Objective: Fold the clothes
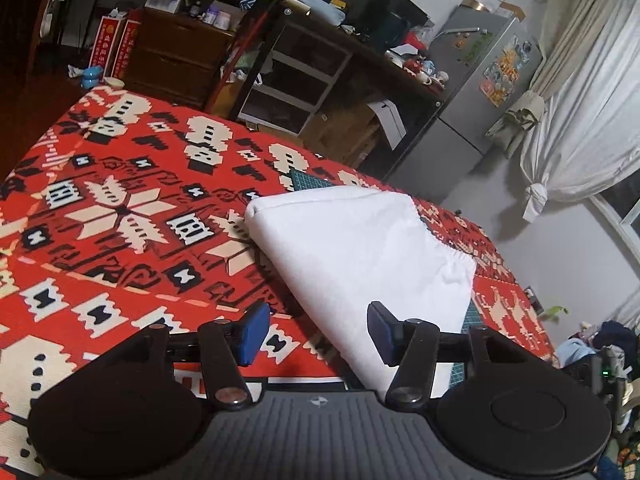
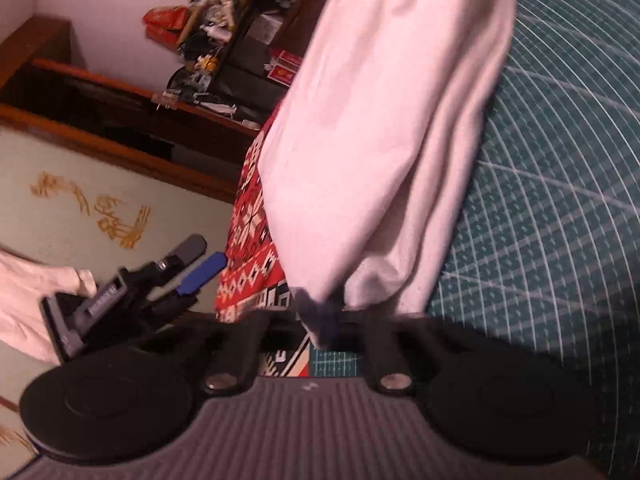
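I count one folded white garment (image 1: 360,248), one green cutting mat (image 2: 560,200), one red patterned blanket (image 1: 120,200) and two hand-held grippers (image 1: 316,334) (image 2: 320,312).

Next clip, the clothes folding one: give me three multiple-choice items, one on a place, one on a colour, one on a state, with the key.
1. What does the folded white garment lie on?
A. a green cutting mat over the patterned cloth
B. the bare floor
C. a chair

2. What colour are the left gripper pads?
A. yellow
B. blue
C. white

3. How is the right gripper?
A. wide open, empty
B. out of view
C. shut on the garment

Key: A, the green cutting mat shows under it on the patterned cloth; B, both pads are blue; C, the fingers pinch white fabric.
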The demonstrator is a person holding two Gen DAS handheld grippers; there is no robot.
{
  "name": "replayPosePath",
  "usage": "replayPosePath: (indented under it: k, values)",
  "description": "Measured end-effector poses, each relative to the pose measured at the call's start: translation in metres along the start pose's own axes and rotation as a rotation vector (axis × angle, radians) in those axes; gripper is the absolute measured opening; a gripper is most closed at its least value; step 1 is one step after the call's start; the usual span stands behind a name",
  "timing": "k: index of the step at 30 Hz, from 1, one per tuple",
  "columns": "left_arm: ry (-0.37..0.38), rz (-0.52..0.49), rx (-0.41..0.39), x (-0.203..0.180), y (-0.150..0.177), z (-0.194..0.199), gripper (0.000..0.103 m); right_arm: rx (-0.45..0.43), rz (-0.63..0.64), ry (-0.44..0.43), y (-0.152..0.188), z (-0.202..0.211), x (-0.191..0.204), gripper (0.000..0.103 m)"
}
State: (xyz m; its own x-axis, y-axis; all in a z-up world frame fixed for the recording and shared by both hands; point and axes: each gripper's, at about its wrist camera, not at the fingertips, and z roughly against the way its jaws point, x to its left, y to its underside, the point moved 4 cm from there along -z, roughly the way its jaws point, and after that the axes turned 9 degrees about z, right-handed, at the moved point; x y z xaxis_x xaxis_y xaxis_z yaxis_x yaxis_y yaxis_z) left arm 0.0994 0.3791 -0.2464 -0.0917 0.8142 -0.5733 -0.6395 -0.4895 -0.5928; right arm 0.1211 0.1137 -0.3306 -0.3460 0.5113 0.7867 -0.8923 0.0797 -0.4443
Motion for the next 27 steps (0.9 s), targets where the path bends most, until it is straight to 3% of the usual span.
replayPosePath:
  k: [3, 7, 14, 16, 19, 21, 27]
  values:
    - [0.006, -0.009, -0.002, -0.001, 0.000, 0.002, 0.053, -0.002, 0.058, -0.004, 0.004, 0.019, 0.007, 0.003]
    - [0.018, -0.015, 0.019, -0.002, 0.003, 0.003, 0.053, 0.020, 0.089, 0.059, 0.000, 0.072, -0.015, 0.003]
    - [0.073, -0.160, 0.114, -0.023, 0.028, -0.010, 0.041, 0.017, 0.112, 0.137, -0.016, 0.150, -0.072, 0.003]
    - [0.103, -0.167, 0.122, -0.028, 0.028, -0.013, 0.035, 0.016, 0.108, 0.122, -0.021, 0.158, -0.078, 0.005]
    - [0.151, -0.160, 0.136, -0.036, 0.024, -0.019, 0.035, -0.017, 0.129, 0.139, -0.032, 0.167, -0.077, 0.012]
    - [0.156, -0.155, 0.154, -0.039, 0.021, -0.029, 0.042, -0.052, 0.115, 0.117, -0.039, 0.171, -0.078, 0.013]
    - [0.208, -0.075, 0.246, -0.036, 0.017, -0.065, 0.043, -0.085, -0.030, 0.074, -0.055, 0.157, -0.098, 0.022]
